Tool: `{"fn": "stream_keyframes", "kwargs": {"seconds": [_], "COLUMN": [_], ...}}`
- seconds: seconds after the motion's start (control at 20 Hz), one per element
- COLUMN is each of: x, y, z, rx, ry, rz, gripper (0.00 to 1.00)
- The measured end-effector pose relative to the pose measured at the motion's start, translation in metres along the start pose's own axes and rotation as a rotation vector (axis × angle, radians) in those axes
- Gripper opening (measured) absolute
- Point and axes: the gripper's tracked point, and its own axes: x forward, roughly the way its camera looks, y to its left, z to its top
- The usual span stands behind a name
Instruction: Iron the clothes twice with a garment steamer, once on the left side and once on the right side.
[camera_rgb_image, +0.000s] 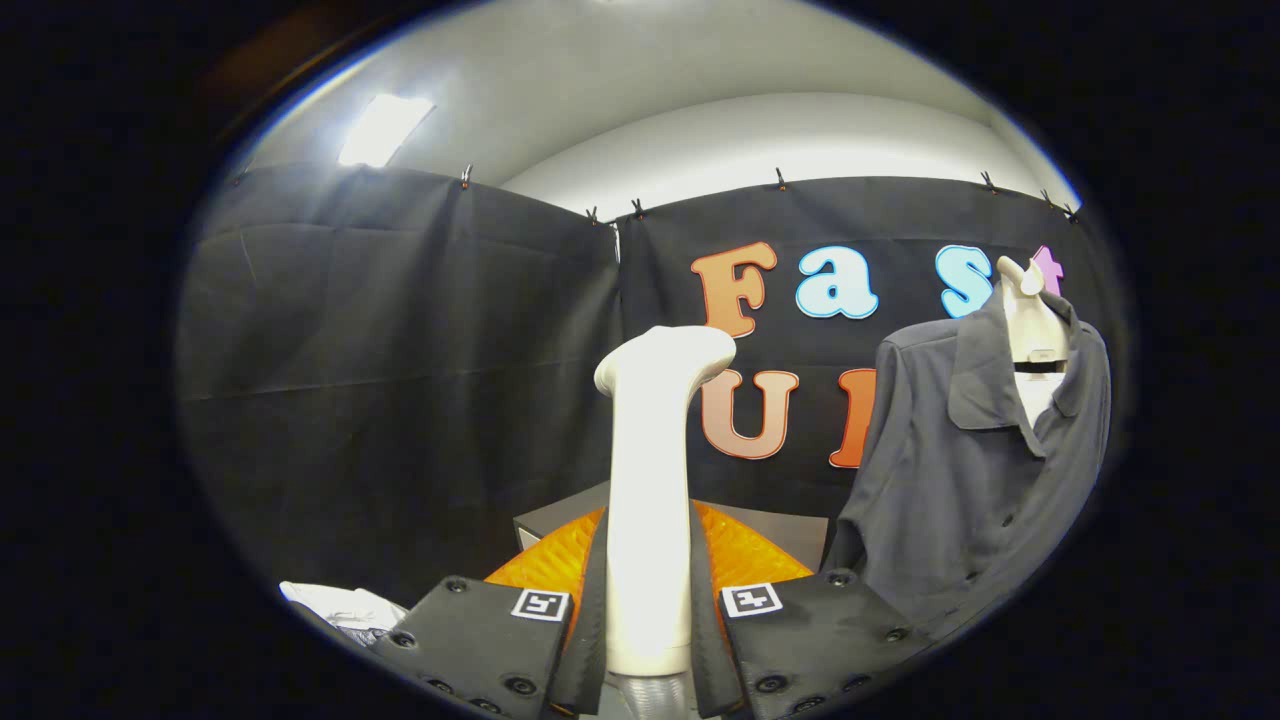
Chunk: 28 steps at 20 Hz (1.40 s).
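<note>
Gripper (648, 610) clamped on the handle of the garment steamer (652, 480); both fingers press against the handle's sides, one on the left, one on the right. Steamer stands upright between the fingers, a pale, smooth column rising away from them, with its head bent over toward the right at the top. A ribbed hose end (648, 692) shows just under the handle's base, near the fingers.

Shirt (975, 470) to the right of the steamer and farther off: dark grey, collared, buttoned down the front, hung on a pale mannequin torso (1030, 330). Collar open at the neck, short sleeve hanging on the left side. Steamer head and shirt are apart, a clear gap between them.

Behind the fingers, a grey box-like surface (780, 530) sits low against the black cloth wall (400, 380). At the near left, beside the left finger, a crumpled white bag or sheet (340, 608); cannot tell which. Ceiling light (383, 130) glares at far upper left.
</note>
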Motion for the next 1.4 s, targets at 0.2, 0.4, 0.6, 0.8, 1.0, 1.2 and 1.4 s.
{"fn": "stream_keyframes", "kwargs": {"seconds": [0.2, 0.4, 0.6, 0.8, 1.0, 1.2, 1.4], "x": [-0.038, -0.074, -0.104, -0.122, -0.133, -0.130, -0.121], "y": [-0.039, -0.090, -0.146, -0.190, -0.226, -0.253, -0.271], "z": [-0.001, -0.005, -0.010, -0.028, -0.049, -0.068, -0.081], "rx": [-0.002, 0.023, 0.008, -0.004, -0.007, -0.006, -0.008], "ry": [-0.050, -0.074, -0.095, -0.099, -0.105, -0.113, -0.122], "rz": [-0.055, -0.127, -0.216, -0.297, -0.349, -0.383, -0.390], "gripper": [0.42, 0.42, 0.42, 0.42, 0.42, 0.42, 0.42]}}
